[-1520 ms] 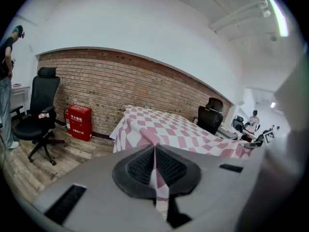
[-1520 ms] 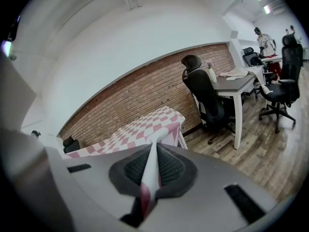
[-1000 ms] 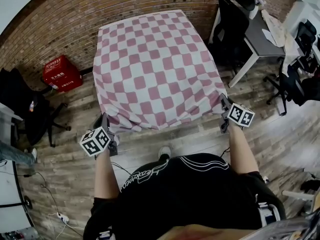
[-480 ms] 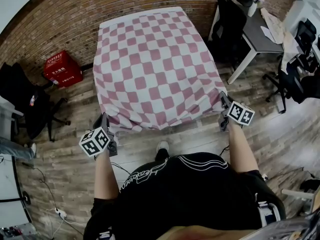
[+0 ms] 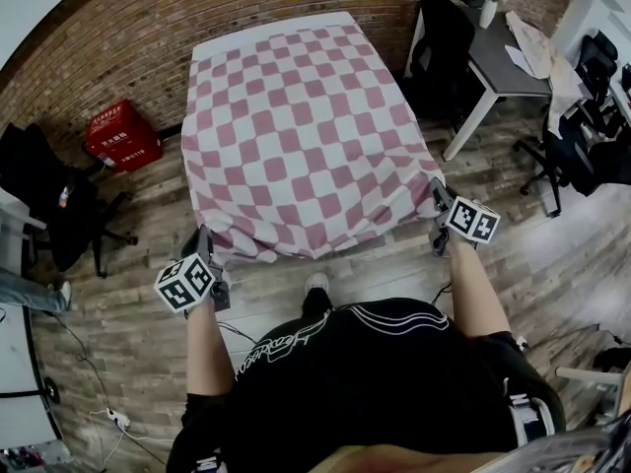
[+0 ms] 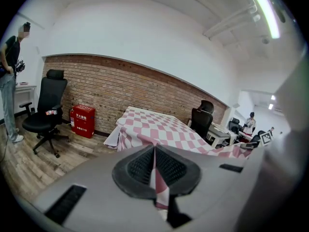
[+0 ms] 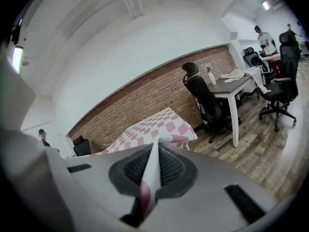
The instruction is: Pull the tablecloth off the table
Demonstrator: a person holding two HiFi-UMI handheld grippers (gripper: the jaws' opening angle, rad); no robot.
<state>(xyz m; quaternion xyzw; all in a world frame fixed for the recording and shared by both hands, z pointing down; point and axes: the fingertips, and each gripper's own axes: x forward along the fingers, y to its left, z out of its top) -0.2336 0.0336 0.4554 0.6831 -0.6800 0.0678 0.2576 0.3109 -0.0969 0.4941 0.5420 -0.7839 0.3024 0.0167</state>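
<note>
The left claw point(image 6: 155, 153) is pinching the near left corner of the cloth point(image 5: 306, 136), its jaws pressing flat on a thin fold. The right claw point(image 7: 153, 153) is clamping the near right corner the same way. Gripping both corners is probably letting the person drag the whole sheet evenly rather than bunching one side. The cloth is stretching away ahead of both claws, sagging between them and draping over the table, which is hiding beneath it. Most of it is lying on top, so the pull seems barely begun.
</note>
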